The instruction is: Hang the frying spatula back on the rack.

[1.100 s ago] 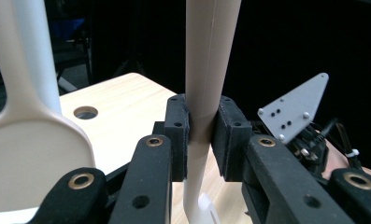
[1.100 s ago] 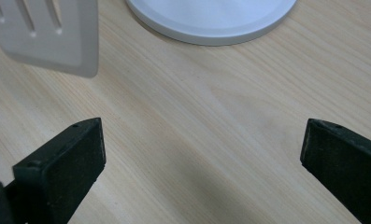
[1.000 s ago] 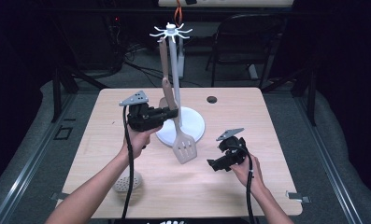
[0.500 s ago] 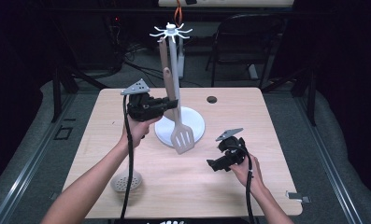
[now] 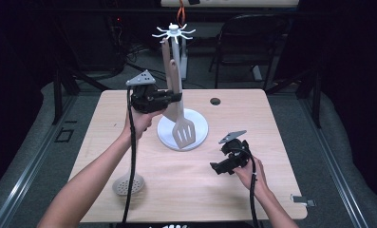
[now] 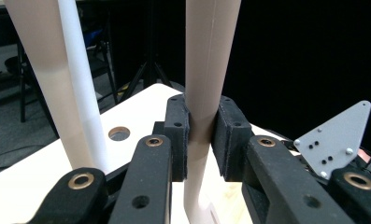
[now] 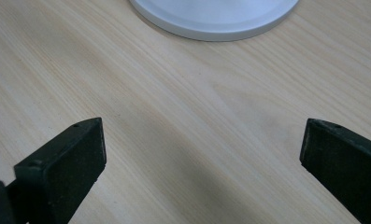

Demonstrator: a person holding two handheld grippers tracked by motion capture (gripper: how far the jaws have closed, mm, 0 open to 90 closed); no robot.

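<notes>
Gripping spatula (image 5: 181,118), left tool (image 5: 179,97) risen toward rack (image 5: 175,33); right tool (image 5: 216,168) apart, unmoved.

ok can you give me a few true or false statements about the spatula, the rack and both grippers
1. The left gripper is shut on the handle of the slotted spatula. True.
2. The spatula's slotted blade lies flat on the table. False: it hangs lifted in front of the utensil rack, above the rack's round white base.
3. The right gripper holds a spoon. False: its jaws stand open with nothing between them, low over bare table.
4. A round strainer lies on the table near the person's left forearm. True.
5. The rack's pole has fallen over. False: it stands upright on its base.
</notes>
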